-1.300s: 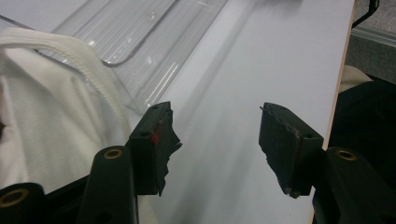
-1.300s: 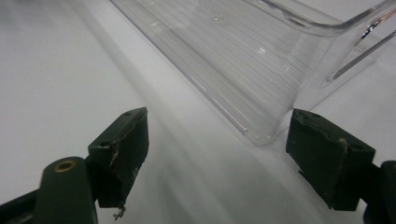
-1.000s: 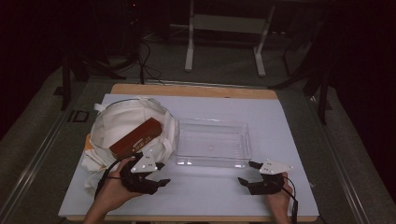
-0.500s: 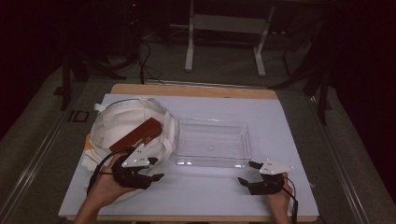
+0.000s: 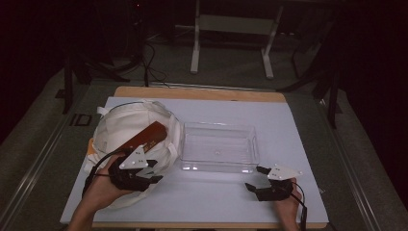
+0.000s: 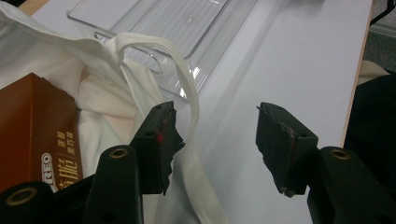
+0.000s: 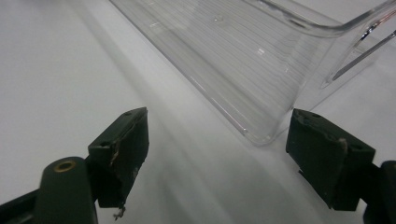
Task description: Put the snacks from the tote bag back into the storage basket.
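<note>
While the bag lies slumped, each part sits so:
Box (image 5: 144, 138): in the bag (image 5: 120, 127) mouth, left of the tray (image 5: 219, 147).
Strap (image 6: 187, 88): between the parted jaws of the left gripper (image 6: 212, 140), likely to hold the bag open.
Right gripper (image 5: 263, 182): jaws apart, idle near the tray's corner.

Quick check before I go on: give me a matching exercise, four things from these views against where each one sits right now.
1. brown cardboard box
2. clear plastic tray
3. white fabric bag strap
4. right gripper

a. between the left gripper's open jaws
b. inside the white cloth bag
c. mid-table, empty
d. near the tray's front right corner

Pairs: 1-b, 2-c, 3-a, 4-d
</note>
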`<state>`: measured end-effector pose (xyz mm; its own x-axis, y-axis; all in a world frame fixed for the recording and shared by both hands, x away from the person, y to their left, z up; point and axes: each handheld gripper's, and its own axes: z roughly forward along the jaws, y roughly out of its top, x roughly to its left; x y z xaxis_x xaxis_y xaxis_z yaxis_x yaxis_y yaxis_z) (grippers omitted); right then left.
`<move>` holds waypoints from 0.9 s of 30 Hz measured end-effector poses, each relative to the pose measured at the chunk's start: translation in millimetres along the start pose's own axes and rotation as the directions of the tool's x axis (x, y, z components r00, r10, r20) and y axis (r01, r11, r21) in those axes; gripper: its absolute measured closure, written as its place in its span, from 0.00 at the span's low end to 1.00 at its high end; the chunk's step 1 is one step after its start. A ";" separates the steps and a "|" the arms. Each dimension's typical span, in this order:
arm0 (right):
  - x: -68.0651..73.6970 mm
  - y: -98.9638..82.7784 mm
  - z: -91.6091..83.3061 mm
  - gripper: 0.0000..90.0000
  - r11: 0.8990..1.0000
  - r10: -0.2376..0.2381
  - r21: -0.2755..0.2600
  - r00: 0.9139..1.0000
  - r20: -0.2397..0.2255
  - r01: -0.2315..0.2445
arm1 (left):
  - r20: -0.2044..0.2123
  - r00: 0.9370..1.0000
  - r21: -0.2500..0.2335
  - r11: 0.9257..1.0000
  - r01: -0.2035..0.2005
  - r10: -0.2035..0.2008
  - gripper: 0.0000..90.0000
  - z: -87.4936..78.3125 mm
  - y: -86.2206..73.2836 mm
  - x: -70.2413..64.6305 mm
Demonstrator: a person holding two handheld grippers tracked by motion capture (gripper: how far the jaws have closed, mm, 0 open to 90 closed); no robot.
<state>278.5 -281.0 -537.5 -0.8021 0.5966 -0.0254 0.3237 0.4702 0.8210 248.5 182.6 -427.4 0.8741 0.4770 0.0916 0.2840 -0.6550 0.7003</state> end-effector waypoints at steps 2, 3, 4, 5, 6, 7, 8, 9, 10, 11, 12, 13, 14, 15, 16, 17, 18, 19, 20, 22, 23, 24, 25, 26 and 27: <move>-0.1 0.0 0.1 0.24 1.000 -0.002 -0.001 1.000 0.000 0.002 | -0.004 1.000 0.001 1.000 0.002 -0.002 0.53 -1.1 -0.6 1.8; -0.1 0.0 0.1 0.24 1.000 0.000 -0.001 1.000 0.000 0.000 | -0.007 1.000 0.000 1.000 0.005 -0.005 0.53 -1.5 -1.1 2.7; -0.1 0.0 0.1 0.24 1.000 -0.002 -0.001 1.000 0.000 0.002 | -0.013 1.000 0.000 1.000 0.008 -0.008 0.53 -1.9 -1.6 3.5; -0.1 0.0 0.1 0.24 1.000 -0.002 -0.001 1.000 0.001 0.002 | -0.017 1.000 0.001 1.000 0.011 -0.011 0.52 -2.0 -2.2 4.5; 0.0 0.0 0.1 0.24 1.000 -0.002 -0.001 1.000 0.001 0.002 | -0.019 1.000 0.002 1.000 0.014 -0.014 0.52 -2.0 -2.9 5.3; 0.0 0.0 0.1 0.24 1.000 -0.002 -0.001 1.000 0.001 0.002 | -0.023 1.000 0.005 1.000 0.015 -0.015 0.52 -2.0 -3.5 6.3; 0.0 0.0 0.1 0.24 1.000 -0.002 -0.001 1.000 0.001 0.002 | -0.025 1.000 0.010 1.000 0.016 -0.016 0.52 -2.2 -4.2 7.2; 0.1 0.0 0.2 0.24 1.000 -0.003 -0.001 1.000 0.002 0.003 | -0.028 0.999 0.012 1.000 0.019 -0.019 0.52 -2.4 -4.7 7.9; 0.1 0.0 0.1 0.24 1.000 -0.003 -0.001 1.000 0.002 0.003 | -0.030 0.999 0.013 1.000 0.022 -0.022 0.52 -2.8 -5.4 8.7; 0.1 0.0 0.1 0.24 1.000 -0.004 -0.001 1.000 0.002 0.004 | -0.034 0.999 0.015 1.000 0.022 -0.022 0.52 -3.4 -5.9 9.6; 0.1 0.0 0.1 0.24 1.000 -0.003 -0.001 1.000 0.002 0.003 | -0.036 0.999 0.014 1.000 0.025 -0.025 0.52 -4.0 -6.3 10.3; 0.1 0.0 0.1 0.24 1.000 -0.003 -0.001 1.000 0.002 0.003 | -0.037 0.999 0.015 1.000 0.027 -0.026 0.52 -4.6 -6.7 11.2; 0.2 0.0 0.1 0.24 1.000 -0.003 -0.001 1.000 0.002 0.003 | -0.040 0.999 0.019 0.999 0.026 -0.025 0.52 -5.5 -7.0 12.1; 0.2 0.0 0.1 0.24 1.000 -0.003 -0.001 1.000 0.002 0.003 | -0.043 0.999 0.021 0.999 0.028 -0.027 0.52 -6.1 -7.3 12.8; 0.2 0.0 0.1 0.24 1.000 -0.004 -0.001 1.000 0.003 0.004 | -0.046 0.999 0.021 0.999 0.029 -0.028 0.52 -6.8 -7.6 13.5; 0.2 0.0 0.1 0.24 1.000 -0.003 -0.001 1.000 0.002 0.003 | -0.047 0.999 0.023 0.999 0.028 -0.027 0.52 -7.4 -7.8 14.4; 0.2 0.0 0.1 0.24 1.000 -0.004 -0.001 1.000 0.002 0.004 | -0.049 0.998 0.023 0.999 0.031 -0.030 0.52 -7.8 -8.1 15.0; 0.2 0.0 0.1 0.24 1.000 -0.004 -0.001 1.000 0.003 0.004 | -0.051 0.998 0.026 0.999 0.031 -0.029 0.52 -8.3 -8.2 15.7; 0.3 0.0 0.1 0.24 1.000 -0.004 -0.001 1.000 0.003 0.004 | -0.053 0.998 0.027 0.999 0.031 -0.029 0.52 -8.5 -8.5 16.4; 0.3 0.0 0.0 0.24 1.000 -0.004 -0.002 1.000 0.003 0.004 | -0.055 0.998 0.031 0.999 0.033 -0.031 0.52 -9.2 -9.0 18.0; 0.3 0.0 0.0 0.24 1.000 -0.004 -0.002 1.000 0.003 0.004 | -0.055 0.998 0.034 0.999 0.033 -0.031 0.52 -9.5 -9.2 18.9; 0.2 0.0 0.0 0.24 1.000 -0.003 -0.002 1.000 0.002 0.003 | -0.056 0.998 0.035 0.999 0.035 -0.033 0.52 -9.5 -9.4 19.9; 0.2 0.0 0.0 0.24 1.000 -0.003 -0.002 1.000 0.002 0.003 | -0.057 0.998 0.037 0.999 0.037 -0.035 0.52 -9.2 -9.5 20.9; 0.2 0.0 0.0 0.24 1.000 -0.003 -0.002 1.000 0.002 0.003 | -0.059 0.998 0.041 0.998 0.038 -0.035 0.52 -9.1 -9.6 21.8; 0.3 0.0 -0.1 0.24 1.000 -0.003 -0.002 1.000 0.002 0.003 | -0.060 0.998 0.043 0.998 0.038 -0.036 0.52 -9.0 -9.6 22.7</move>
<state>278.2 -280.9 -537.5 -0.8019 0.5968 -0.0289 0.3203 0.4702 0.8224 262.1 204.9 -425.7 0.8382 0.5343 0.1090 0.3337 -0.6606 0.6725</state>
